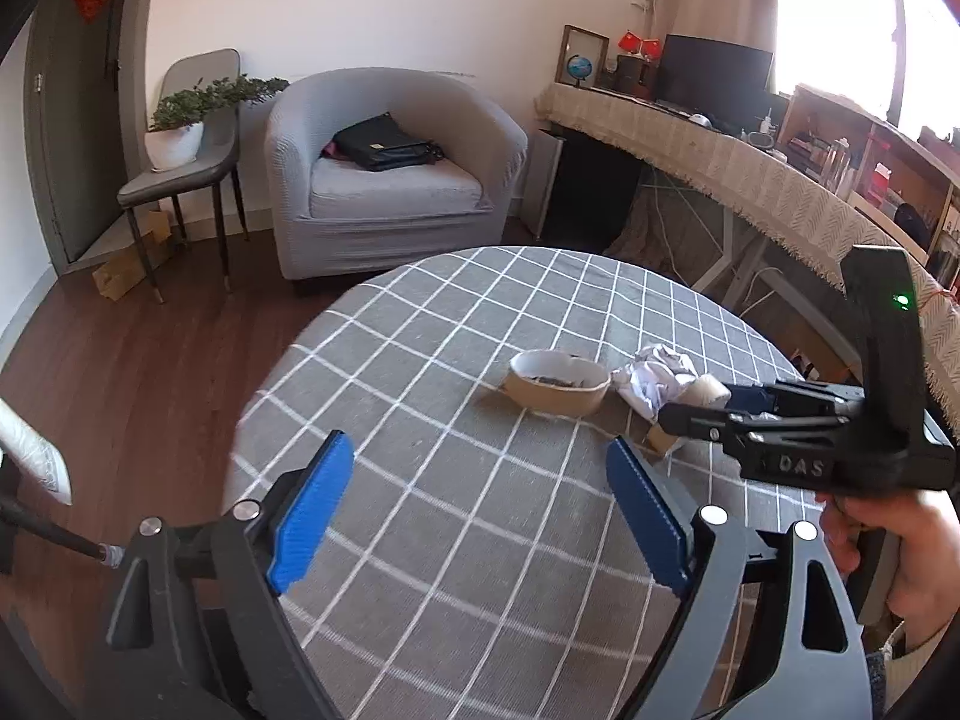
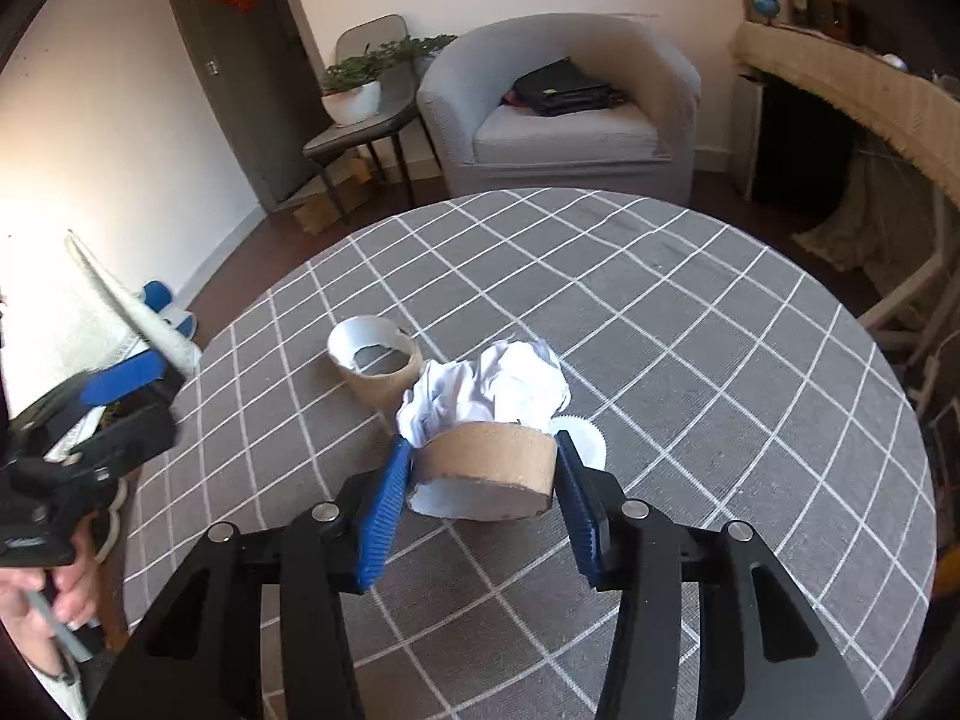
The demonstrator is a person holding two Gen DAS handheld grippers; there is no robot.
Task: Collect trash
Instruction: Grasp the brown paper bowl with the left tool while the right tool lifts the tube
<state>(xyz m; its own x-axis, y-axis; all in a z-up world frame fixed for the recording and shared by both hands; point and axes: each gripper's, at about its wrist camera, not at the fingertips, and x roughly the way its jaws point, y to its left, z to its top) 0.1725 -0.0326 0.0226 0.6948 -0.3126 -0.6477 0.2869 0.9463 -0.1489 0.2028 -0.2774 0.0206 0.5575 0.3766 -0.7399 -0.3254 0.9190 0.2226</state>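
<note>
On the round table [image 2: 690,324] draped in a grey cloth with a white grid lies a small cluster of trash: two short brown cardboard rings with white inner faces, like spent tape cores, and a crumpled wad of white paper [image 2: 498,384] between them. The nearer cardboard ring [image 2: 486,459] lies tipped toward the right wrist camera, its rough tan outer wall facing up and its pale inside showing below; the wad of paper touches its far edge, and a thin white ribbed disc [image 2: 585,438] peeks out just beside its right side. The right tongs [image 2: 483,474] straddle this ring, the blue ribbed pads [image 2: 384,510] pressed against its two ends, so the ring is held between them. The farther cardboard ring [image 1: 558,381] stands upright on the cloth just left of the paper, its rim slightly torn. The left tongs [image 1: 480,492] hang above bare cloth nearer the table's edge, well short of the cluster, their blue pads spread wide with nothing between them. A hand [image 1: 900,546] grips the right tool's black handle
</note>
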